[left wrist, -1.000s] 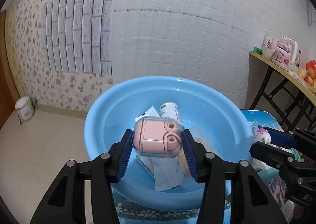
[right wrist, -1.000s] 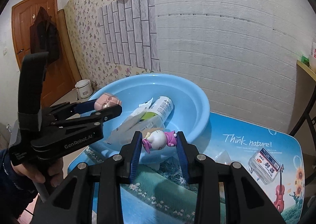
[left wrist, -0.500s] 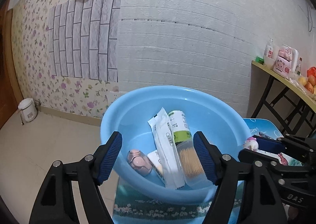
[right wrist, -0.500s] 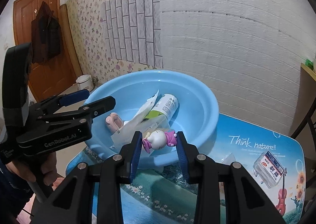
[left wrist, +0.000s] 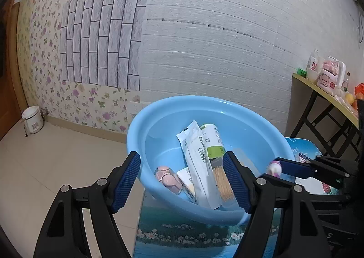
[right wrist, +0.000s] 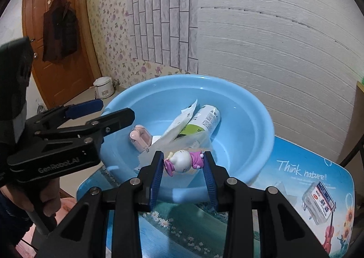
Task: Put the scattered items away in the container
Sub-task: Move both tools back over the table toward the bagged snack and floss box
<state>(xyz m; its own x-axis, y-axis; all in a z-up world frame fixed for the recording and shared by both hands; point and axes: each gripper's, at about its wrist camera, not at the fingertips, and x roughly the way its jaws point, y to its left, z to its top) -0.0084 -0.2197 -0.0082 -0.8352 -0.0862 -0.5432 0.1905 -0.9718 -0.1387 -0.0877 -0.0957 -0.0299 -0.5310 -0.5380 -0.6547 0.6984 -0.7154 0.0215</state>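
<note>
We see a light-blue basin standing on the picture-printed bench, close to the near left corner. Inside the basin lie several things in a loose heap. A pink earbud case in a clear cover rests on the basin floor at the left side. Beside it a long white sachet leans up the middle, its printed face toward us, partly covering a small white packet low down. To the right of the sachet lies a white and green tube, its top end toward the far wall of the basin. Nearest the right wall is a clear box of toothpicks.

Our left gripper hangs at the near rim of the basin with its jaws spread wide and nothing between them. Our right gripper has its jaws closed on a small white figurine with a pink bow and purple dress, held on its side at the near rim of the basin; whether it is over the basin or just short of it we cannot tell.

On the bench, well apart from the basin at the right, lies a clear plastic box with a red and white label.
</note>
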